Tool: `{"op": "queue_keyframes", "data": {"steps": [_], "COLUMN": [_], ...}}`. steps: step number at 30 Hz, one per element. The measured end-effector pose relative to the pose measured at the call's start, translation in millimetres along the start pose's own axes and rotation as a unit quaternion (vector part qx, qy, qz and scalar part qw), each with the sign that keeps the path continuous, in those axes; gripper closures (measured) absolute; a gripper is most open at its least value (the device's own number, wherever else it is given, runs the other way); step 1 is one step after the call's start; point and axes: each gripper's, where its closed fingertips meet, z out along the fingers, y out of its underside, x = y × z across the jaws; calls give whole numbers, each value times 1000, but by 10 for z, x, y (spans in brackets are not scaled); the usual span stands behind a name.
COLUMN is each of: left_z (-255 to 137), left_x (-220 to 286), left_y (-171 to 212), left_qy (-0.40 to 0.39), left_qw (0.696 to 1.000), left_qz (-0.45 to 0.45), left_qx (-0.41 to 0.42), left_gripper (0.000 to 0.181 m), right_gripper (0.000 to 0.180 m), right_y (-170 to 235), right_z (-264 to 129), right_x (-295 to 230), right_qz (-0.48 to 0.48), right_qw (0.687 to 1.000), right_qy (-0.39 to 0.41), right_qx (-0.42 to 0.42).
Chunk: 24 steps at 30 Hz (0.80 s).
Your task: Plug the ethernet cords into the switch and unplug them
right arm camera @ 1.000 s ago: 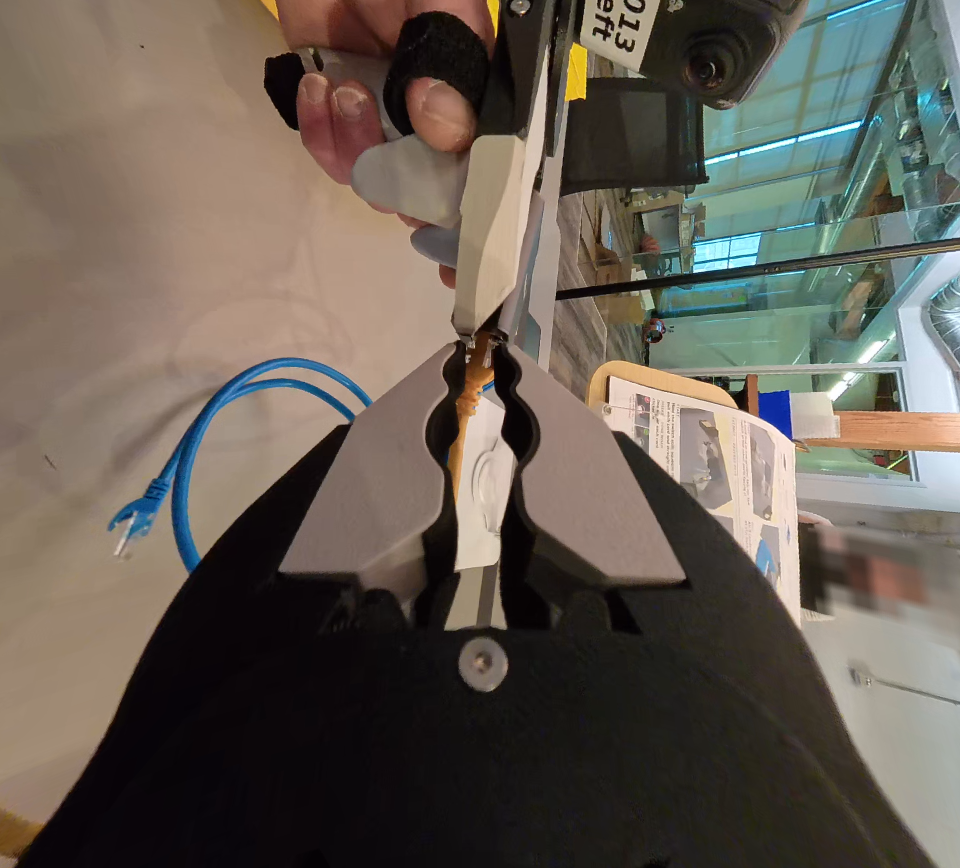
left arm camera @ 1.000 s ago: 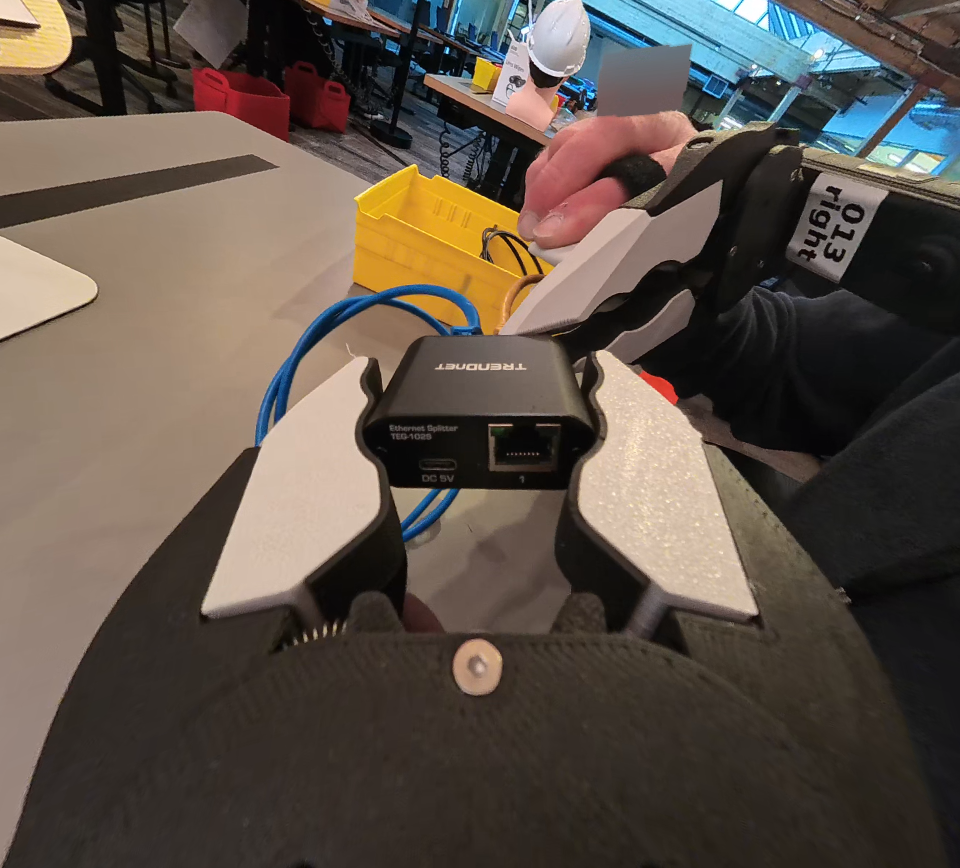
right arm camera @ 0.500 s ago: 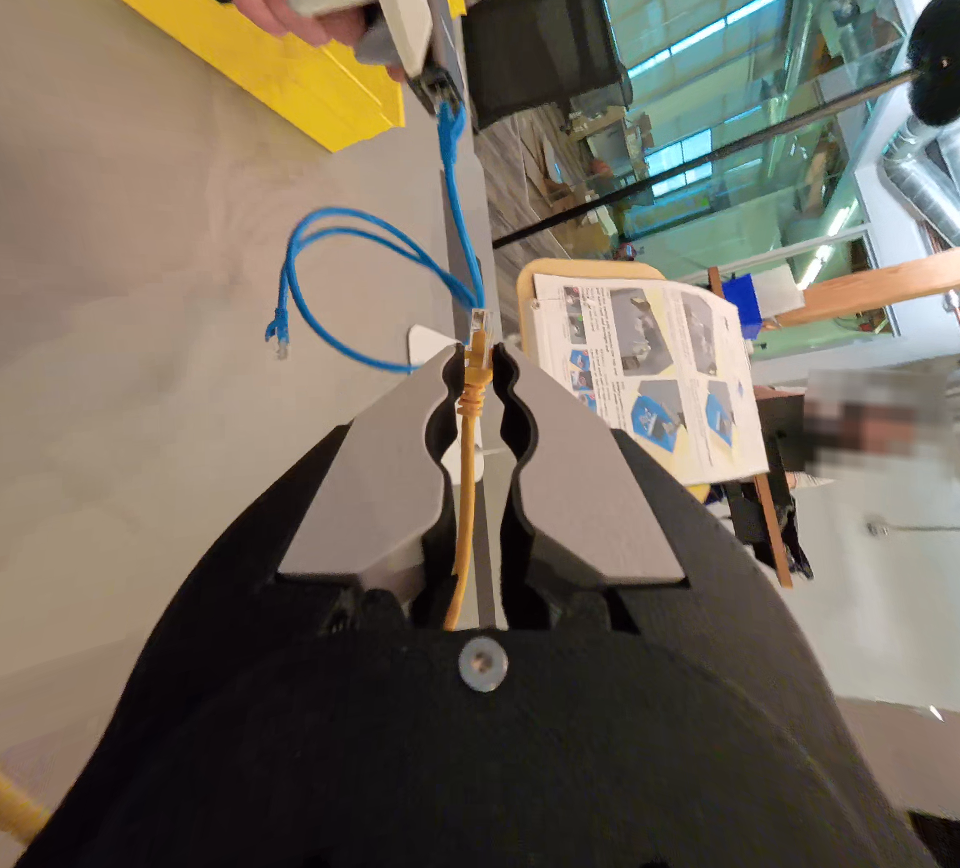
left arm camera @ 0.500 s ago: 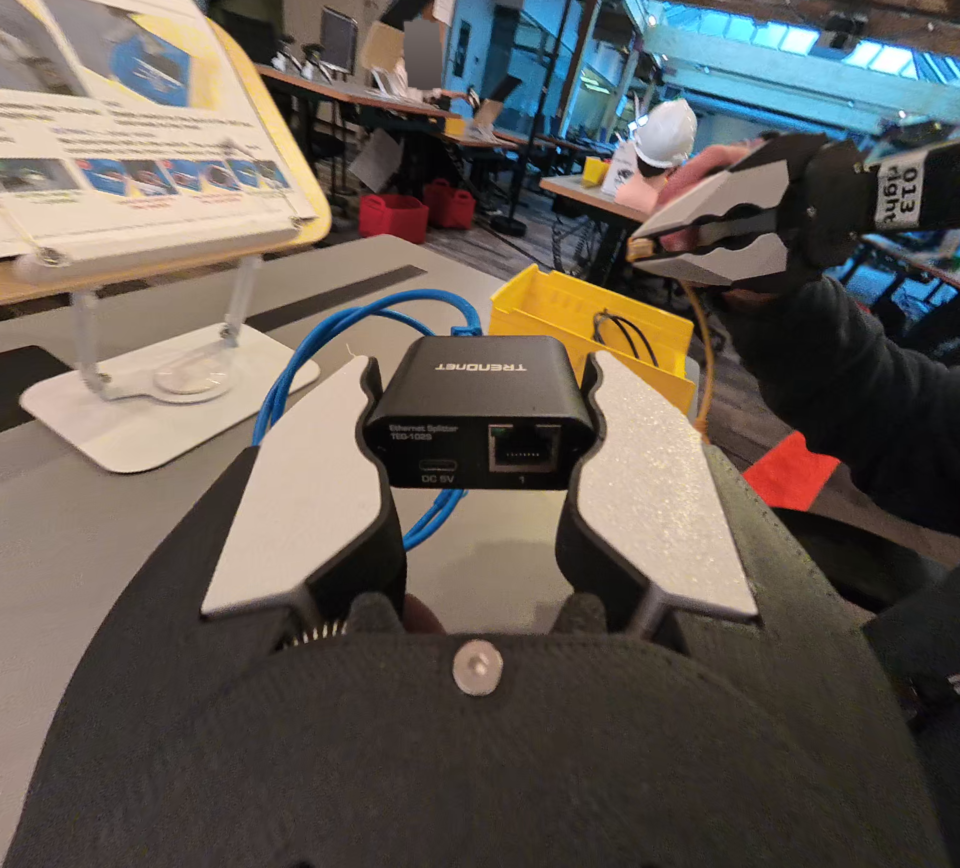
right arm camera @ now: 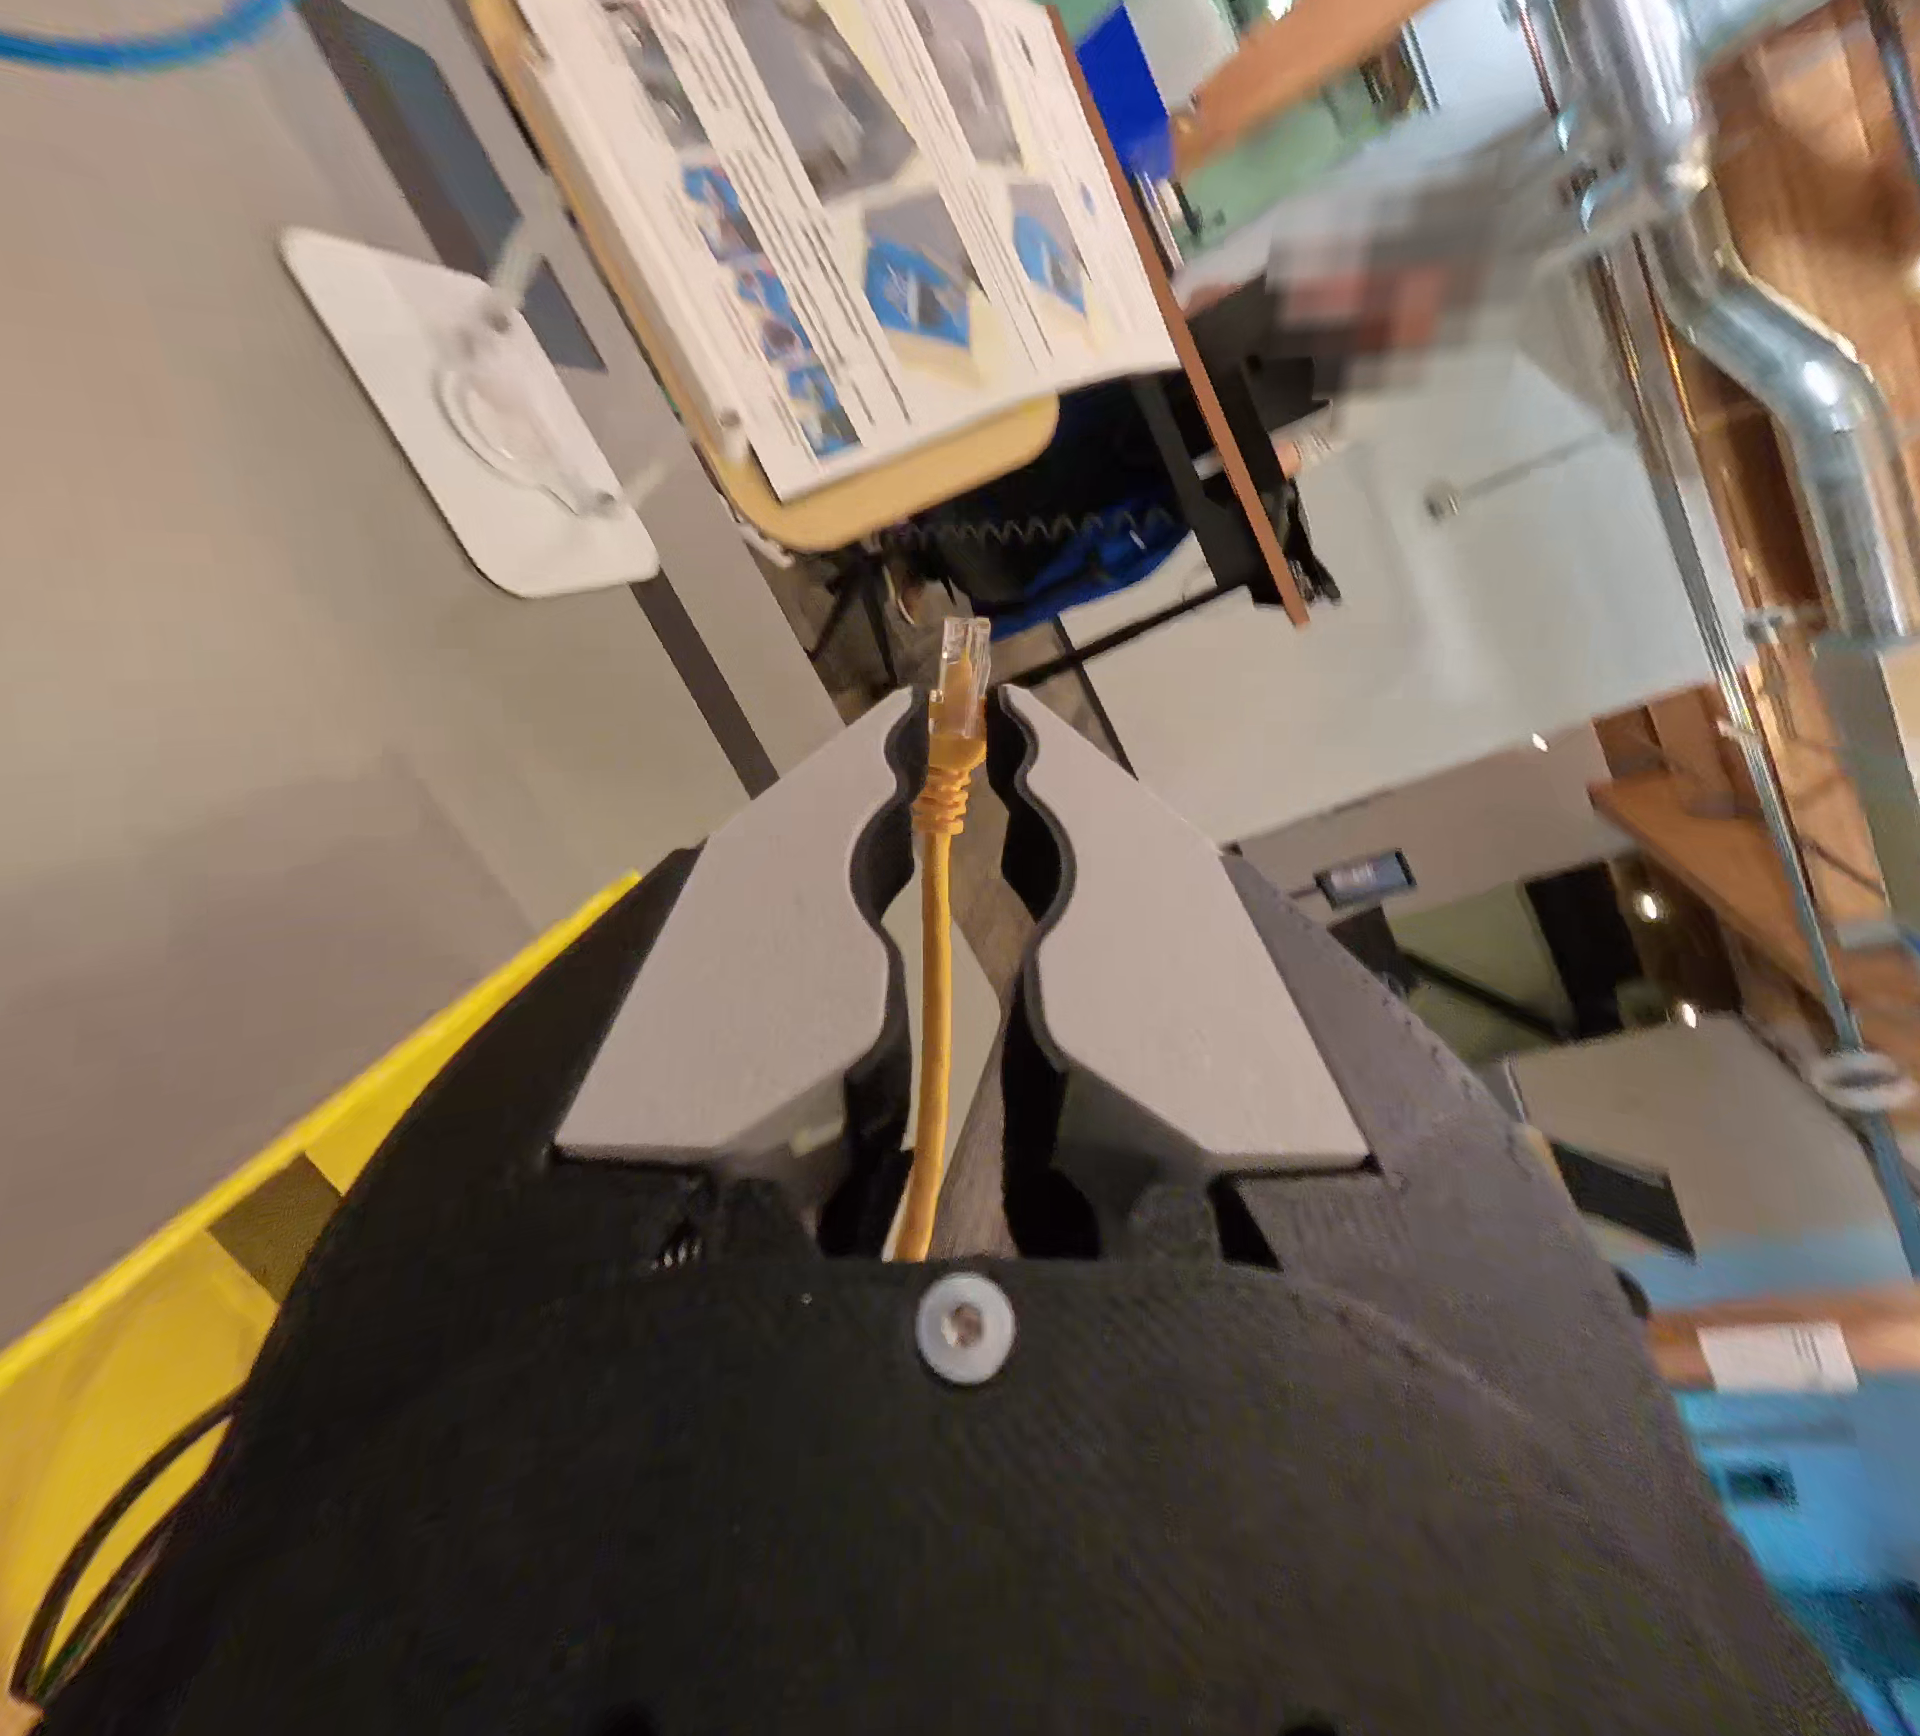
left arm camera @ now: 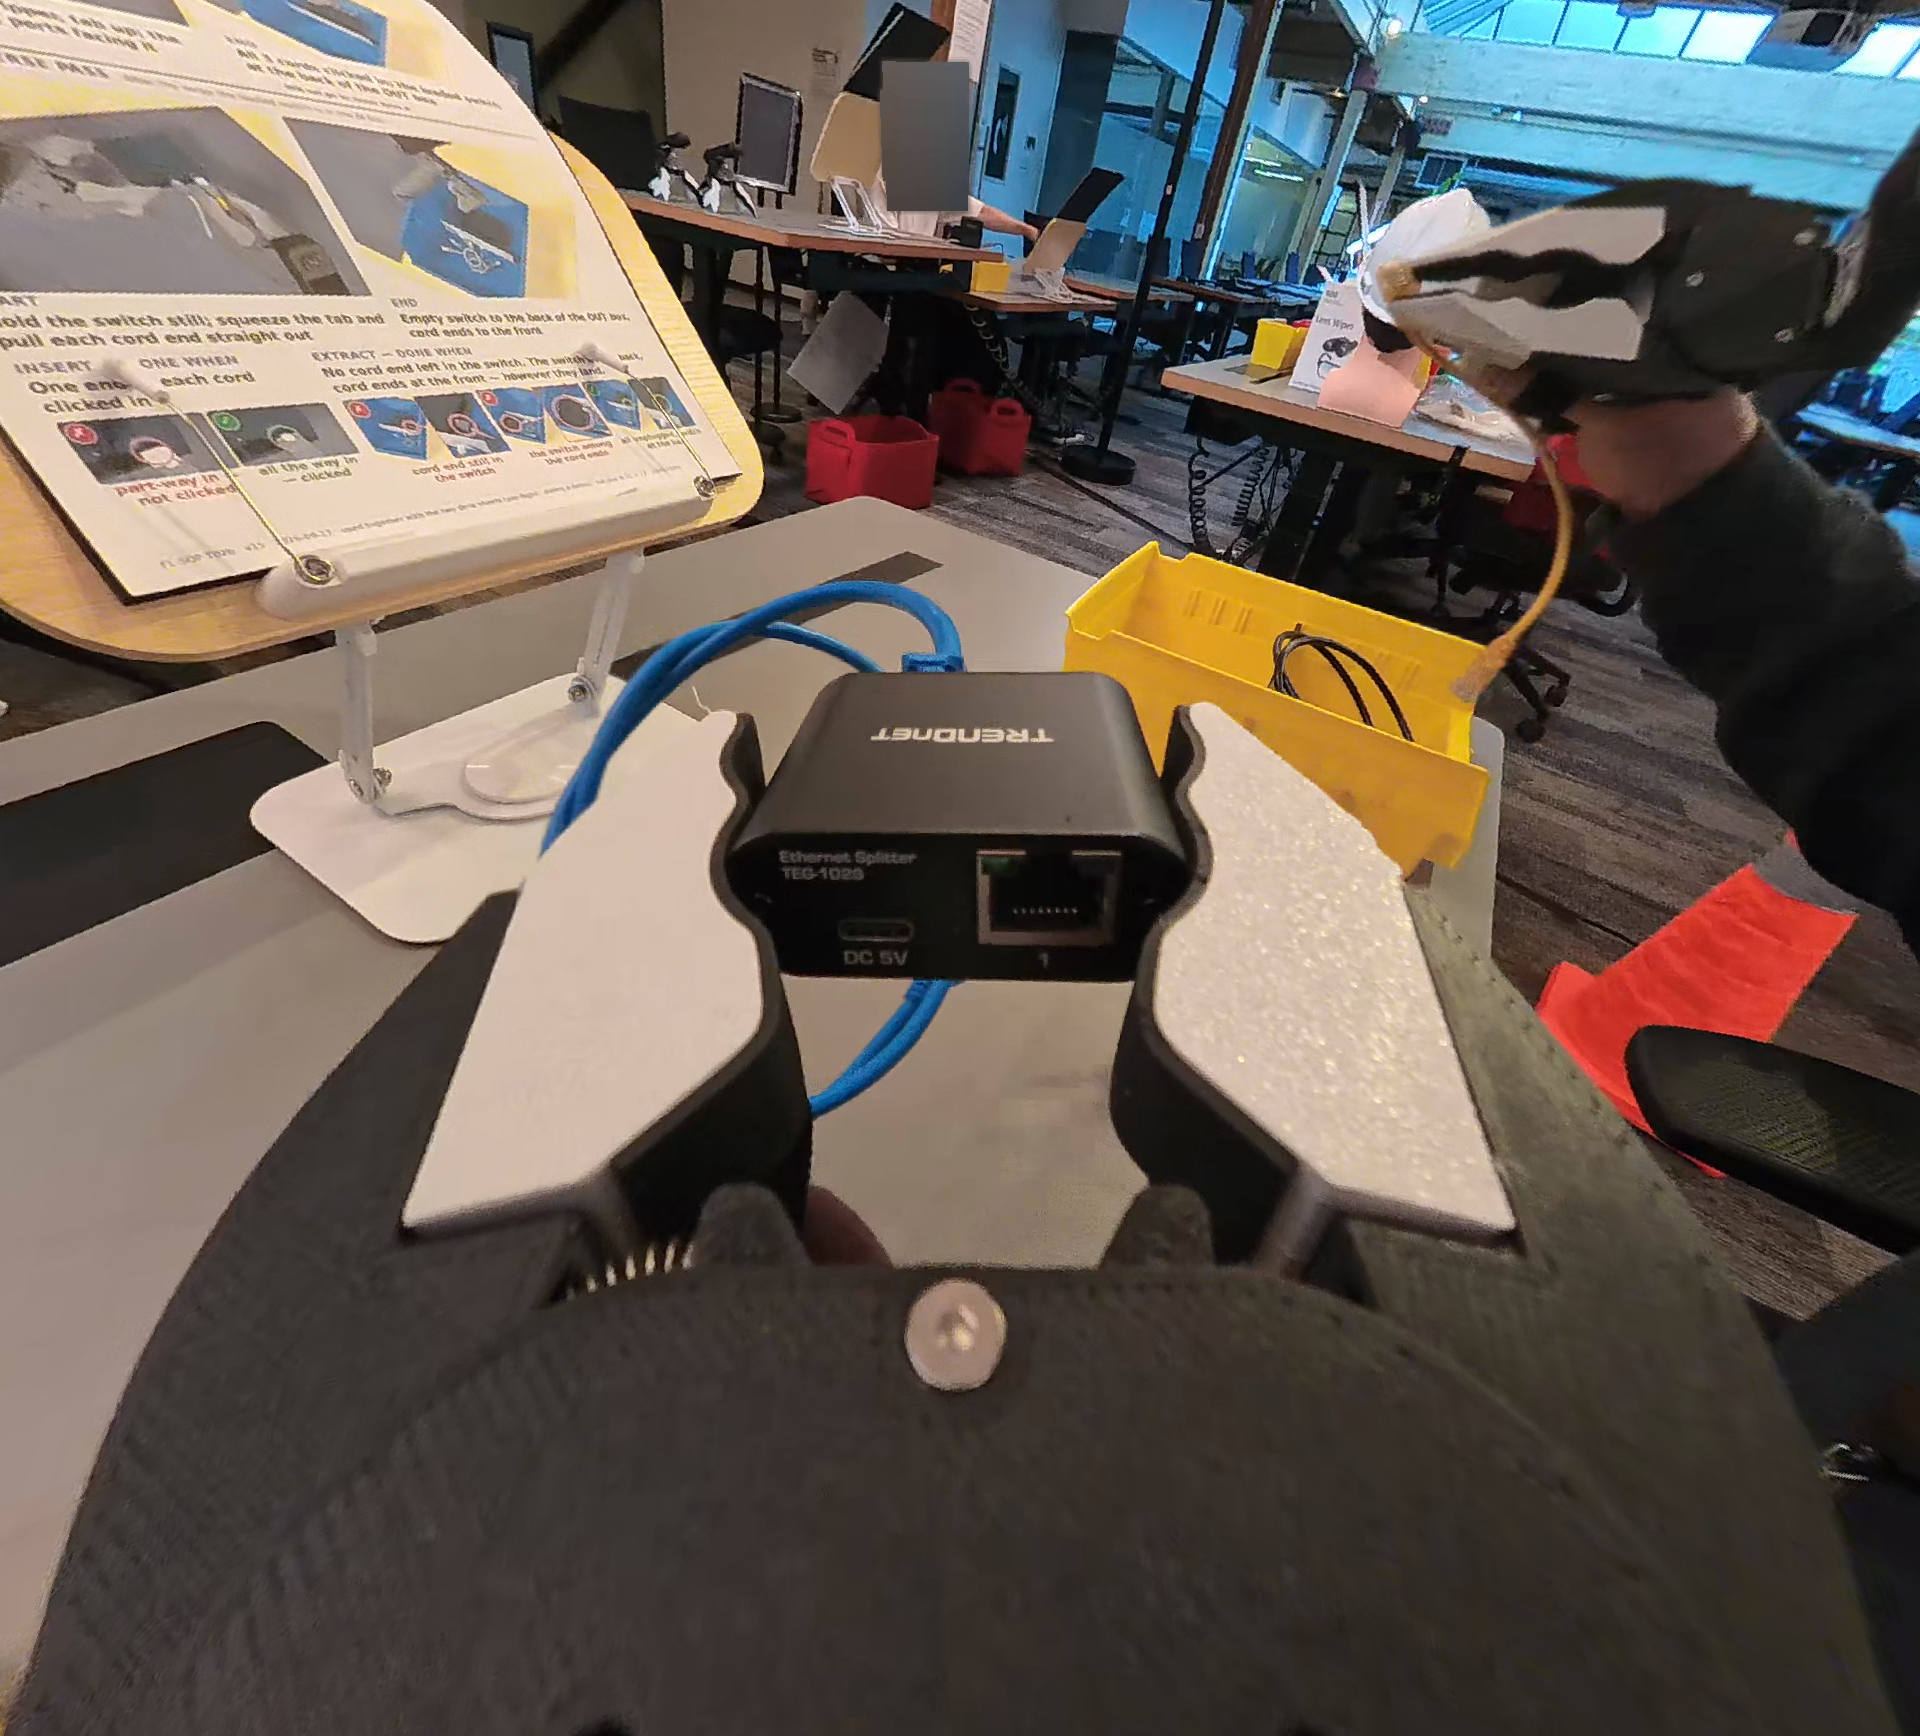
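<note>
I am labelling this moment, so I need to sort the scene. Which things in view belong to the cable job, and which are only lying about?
Belong to the job:
- black switch, clamped in the left gripper
- yellow cord, pinched in the right gripper
- blue cord behind the switch

Only lying about:
- yellow bin with a black cable
- instruction sheet stand
- red floor tape

Printed markings on the black switch [left arm camera: 956, 813] and the instruction sheet [left arm camera: 312, 252].

Left gripper [left arm camera: 961, 813] level over the table, fingers [left arm camera: 1288, 969] clamped on both sides of its load. Right gripper [right arm camera: 961, 710] raised high off to the right, rolled sideways, jaws nearly closed, pinching at the tips; dark sleeve [left arm camera: 1787, 606] behind it.
</note>
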Motion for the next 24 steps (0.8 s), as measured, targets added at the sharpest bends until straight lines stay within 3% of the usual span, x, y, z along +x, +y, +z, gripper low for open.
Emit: {"op": "queue_keyframes", "data": {"steps": [7, 11, 17, 24], "left_z": [42, 46, 77, 85], "left_x": [64, 65, 71, 101], "left_y": [62, 82, 137, 144], "left_qy": [6, 6, 9, 11], "left_qw": [1000, 1000, 1000, 1000], "left_qz": [7, 10, 10, 15], "left_qx": [-10, -13, -20, -24], "left_gripper": [107, 107, 107, 107], "right_gripper": [170, 169, 168, 166], "right_y": [1262, 1729, 2235, 2463], "right_z": [-38, -154, -240, -221], "right_x": [-125, -359, -600, -665], "right_qz": [80, 116, 121, 204], "right_qw": [991, 982, 970, 950], "right_qy": [79, 94, 101, 92], "right_qx": [-77, -118, -185, -218]}}
